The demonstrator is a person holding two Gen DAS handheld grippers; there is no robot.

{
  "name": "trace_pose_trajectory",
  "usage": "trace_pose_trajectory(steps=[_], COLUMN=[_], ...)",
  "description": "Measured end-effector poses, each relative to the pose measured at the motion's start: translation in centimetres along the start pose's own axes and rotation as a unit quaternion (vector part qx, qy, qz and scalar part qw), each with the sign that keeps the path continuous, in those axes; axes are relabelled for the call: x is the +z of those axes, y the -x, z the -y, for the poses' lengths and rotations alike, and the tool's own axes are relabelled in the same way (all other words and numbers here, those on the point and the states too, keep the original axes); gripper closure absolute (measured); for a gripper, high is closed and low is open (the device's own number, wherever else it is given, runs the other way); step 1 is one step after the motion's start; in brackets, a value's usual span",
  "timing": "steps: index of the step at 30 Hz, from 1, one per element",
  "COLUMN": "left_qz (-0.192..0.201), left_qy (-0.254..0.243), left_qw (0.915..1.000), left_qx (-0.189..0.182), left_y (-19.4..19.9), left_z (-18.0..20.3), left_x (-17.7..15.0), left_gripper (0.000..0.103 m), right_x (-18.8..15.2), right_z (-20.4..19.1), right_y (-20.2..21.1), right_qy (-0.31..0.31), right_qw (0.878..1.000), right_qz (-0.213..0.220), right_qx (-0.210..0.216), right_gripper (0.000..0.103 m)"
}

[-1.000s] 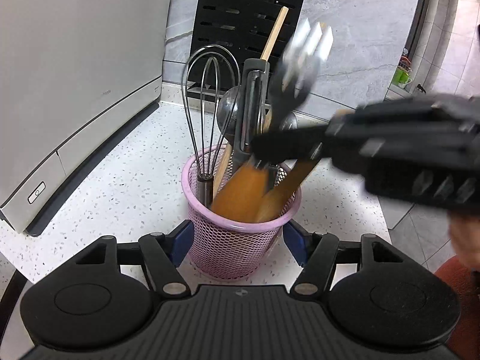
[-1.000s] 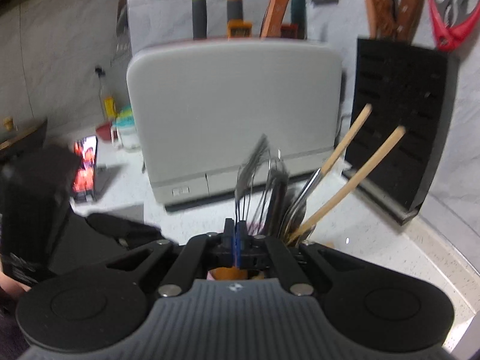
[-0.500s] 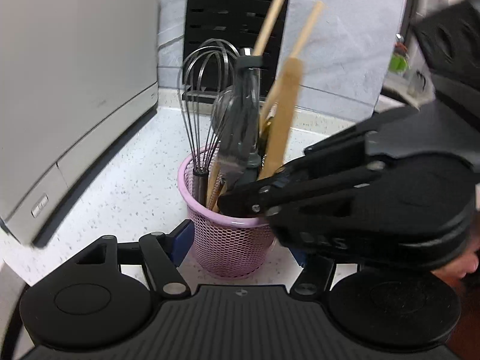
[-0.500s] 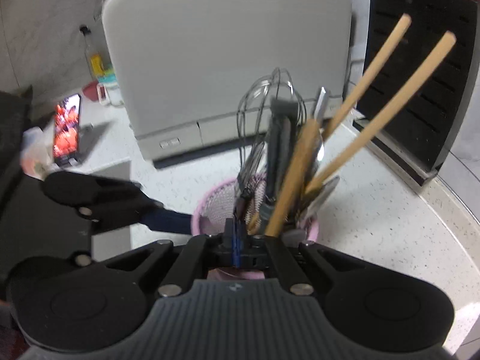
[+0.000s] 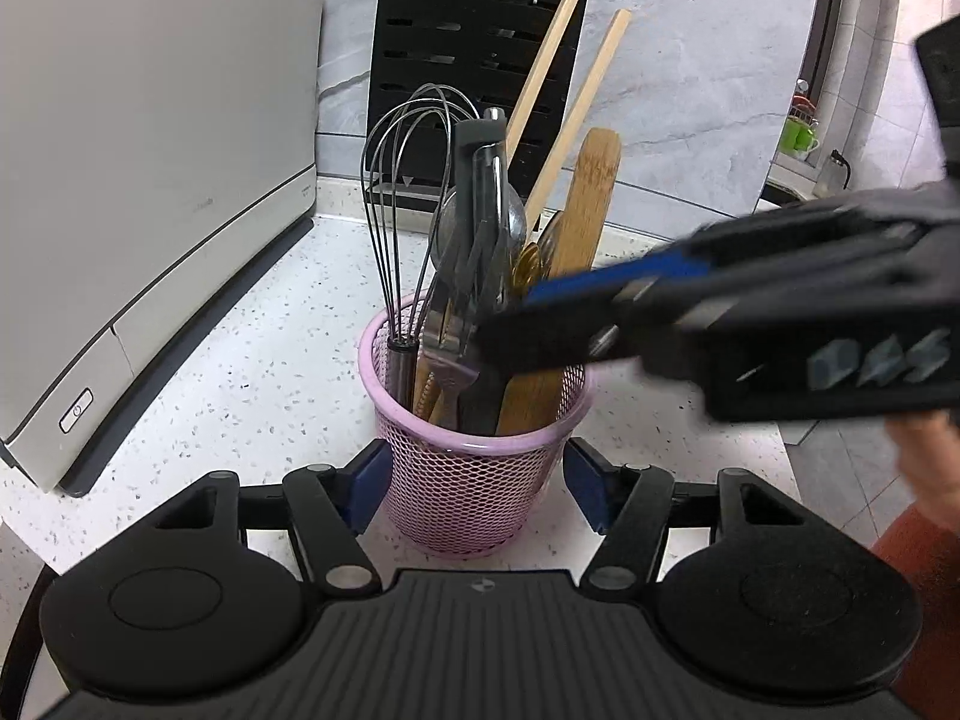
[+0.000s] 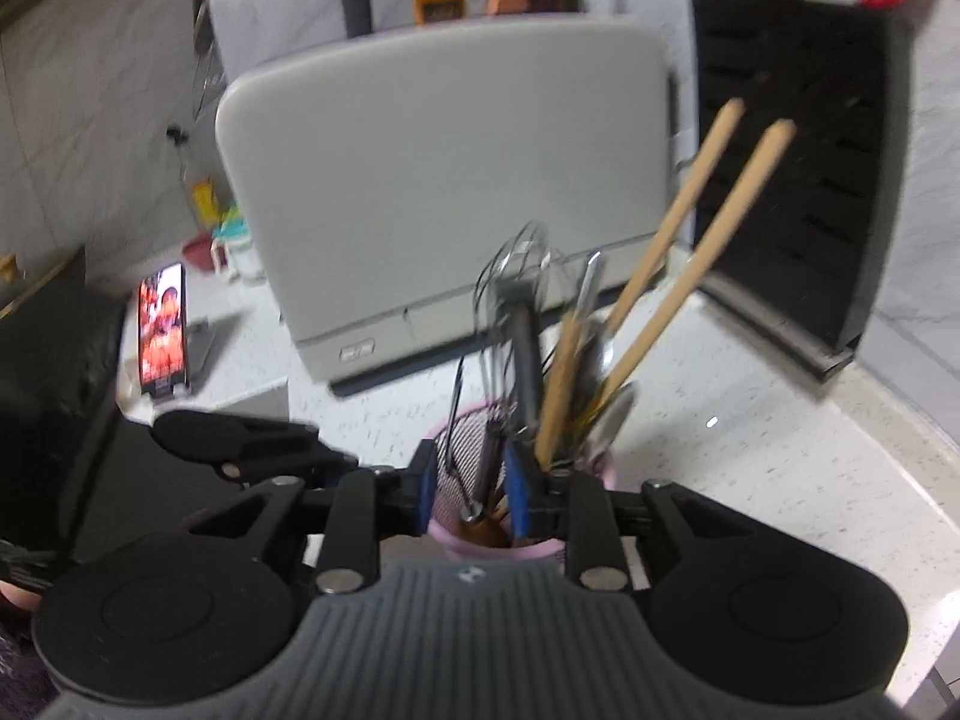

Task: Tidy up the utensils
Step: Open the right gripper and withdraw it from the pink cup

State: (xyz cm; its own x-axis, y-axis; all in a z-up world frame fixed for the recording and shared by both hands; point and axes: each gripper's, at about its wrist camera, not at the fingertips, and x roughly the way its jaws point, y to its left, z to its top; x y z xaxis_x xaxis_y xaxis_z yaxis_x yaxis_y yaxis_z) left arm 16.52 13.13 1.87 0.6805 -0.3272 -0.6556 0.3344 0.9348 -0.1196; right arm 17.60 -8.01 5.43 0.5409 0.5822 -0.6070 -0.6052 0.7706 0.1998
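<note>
A pink mesh cup [image 5: 480,480] stands on the speckled counter with my left gripper [image 5: 477,489] shut on its two sides. In it are a wire whisk [image 5: 408,180], a dark-handled tool [image 5: 474,180], a wooden spatula [image 5: 585,210] and two long wooden sticks [image 5: 540,72]. My right gripper [image 6: 471,480] hovers over the cup's rim [image 6: 528,552], coming in from the right in the left wrist view [image 5: 510,330]. Its jaws are opening, and a dark utensil shaft [image 6: 486,468] stands loose between the blue pads [image 6: 427,474], untouched.
A white appliance [image 5: 150,180] fills the left side, and a black slotted knife block [image 5: 480,30] stands behind the cup. A lit phone [image 6: 161,330] leans at the far left. The counter ends to the right at a floor drop [image 5: 840,450]. A person's hand [image 5: 924,462] holds the right gripper.
The right gripper brought a dark utensil down into the pink cup, then its pads parted off it. The left gripper kept its hold on the cup.
</note>
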Motion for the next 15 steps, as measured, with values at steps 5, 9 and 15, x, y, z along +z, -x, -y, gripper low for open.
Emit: trace_pose_trajectory(steps=[5, 9, 15], left_qz=[0.001, 0.004, 0.013], left_qy=[0.003, 0.006, 0.01], left_qw=[0.9999, 0.9995, 0.9987], left_qx=[0.015, 0.031, 0.049], left_y=[-0.9, -1.8, -2.4], left_z=[0.2, 0.3, 0.9], left_x=[0.9, 1.7, 2.0], left_gripper=[0.034, 0.036, 0.036], right_x=[0.3, 0.0, -0.5], right_z=[1.3, 1.9, 3.6], right_y=[2.9, 4.0, 3.7], right_qy=[-0.028, -0.03, -0.052], right_qw=[0.998, 0.994, 0.988], right_qz=[0.051, 0.081, 0.068], right_qx=[-0.01, -0.064, -0.129], right_gripper=[0.075, 0.065, 0.06])
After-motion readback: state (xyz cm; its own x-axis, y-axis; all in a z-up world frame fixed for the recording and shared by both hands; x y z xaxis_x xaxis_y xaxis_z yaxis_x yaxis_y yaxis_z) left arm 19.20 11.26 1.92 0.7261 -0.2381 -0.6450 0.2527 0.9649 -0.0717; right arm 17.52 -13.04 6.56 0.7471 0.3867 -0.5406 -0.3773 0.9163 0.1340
